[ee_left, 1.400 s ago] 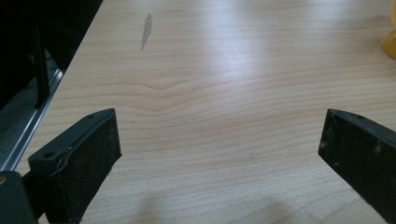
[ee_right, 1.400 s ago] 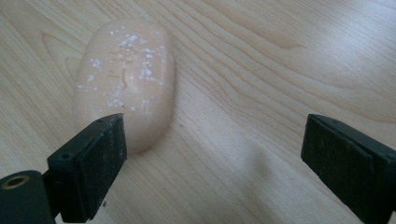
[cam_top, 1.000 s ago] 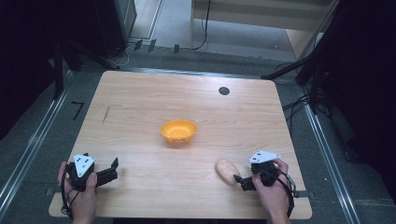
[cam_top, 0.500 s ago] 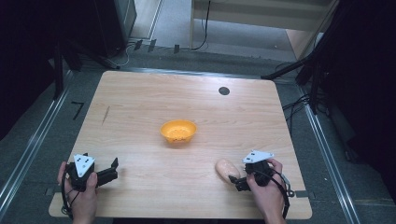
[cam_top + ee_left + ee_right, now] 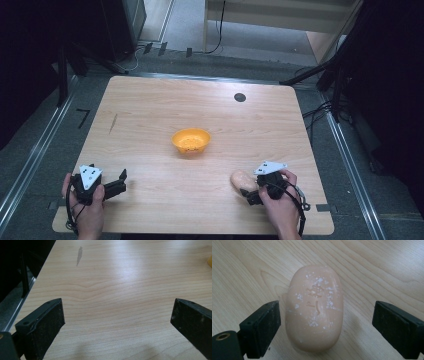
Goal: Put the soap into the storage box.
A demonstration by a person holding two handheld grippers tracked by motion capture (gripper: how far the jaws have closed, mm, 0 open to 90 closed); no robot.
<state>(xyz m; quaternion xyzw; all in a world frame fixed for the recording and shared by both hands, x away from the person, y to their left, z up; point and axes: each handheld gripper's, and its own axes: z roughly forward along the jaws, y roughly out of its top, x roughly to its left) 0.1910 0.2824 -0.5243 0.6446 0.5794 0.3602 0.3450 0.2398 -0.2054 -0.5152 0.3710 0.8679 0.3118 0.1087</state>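
A peach bar of soap (image 5: 241, 180) lies flat on the wooden table (image 5: 150, 115) near its front right. My right gripper (image 5: 250, 189) reaches over it from the right, open. In the right gripper view the soap (image 5: 314, 307) lies between the jaws, the left pad (image 5: 265, 327) close against its side and the right pad (image 5: 397, 327) well clear of it. An orange bowl (image 5: 191, 141) stands at the table's middle. My left gripper (image 5: 119, 182) rests at the front left, open, with bare wood between its pads (image 5: 47, 325).
A black round plug (image 5: 240, 97) sits in the table's far right part. A thin dark mark (image 5: 113, 123) streaks the wood at the left, also in the left gripper view (image 5: 79, 255). The bowl's edge (image 5: 210, 261) shows there at the right.
My right gripper has shifted slightly left, further over the soap. The left gripper, the bowl and the soap have stayed where they were.
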